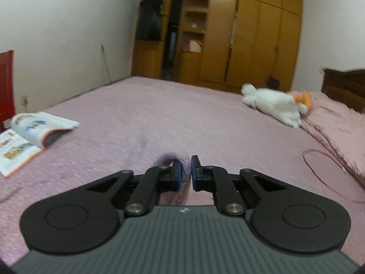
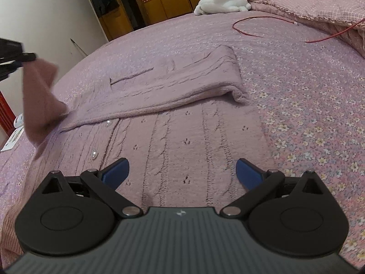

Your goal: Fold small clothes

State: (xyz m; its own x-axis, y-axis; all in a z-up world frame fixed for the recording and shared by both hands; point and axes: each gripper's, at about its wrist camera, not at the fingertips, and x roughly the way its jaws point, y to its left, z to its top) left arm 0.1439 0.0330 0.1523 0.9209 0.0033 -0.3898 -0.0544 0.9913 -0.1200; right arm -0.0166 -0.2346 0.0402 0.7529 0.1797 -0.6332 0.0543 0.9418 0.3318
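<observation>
- left gripper (image 1: 186,174): jaws pinched on a fold of mauve knit, the sleeve (image 1: 181,166) of the cardigan; in right wrist view the same gripper (image 2: 22,60) sits at 9 o'clock, sleeve (image 2: 40,98) lifted off the bed and hanging down from it.
- right gripper (image 2: 182,173): jaws wide apart, nothing between them, hovering over the cardigan's lower front.
- cardigan (image 2: 182,132): mauve cable knit, flat on the bed, pearl buttons (image 2: 94,154) down the placket; other sleeve (image 2: 178,80) folded across the body at 12 o'clock.
- bed (image 2: 308,86): pink floral cover.
- red cable (image 2: 262,18) looped at 1 o'clock, well apart from the cardigan.
- plush toy (image 2: 225,0), white and orange, at 12 o'clock far end.
- open booklet (image 1: 25,134) at 9 o'clock in left wrist view.
- wooden wardrobe (image 1: 251,34) behind the bed.
</observation>
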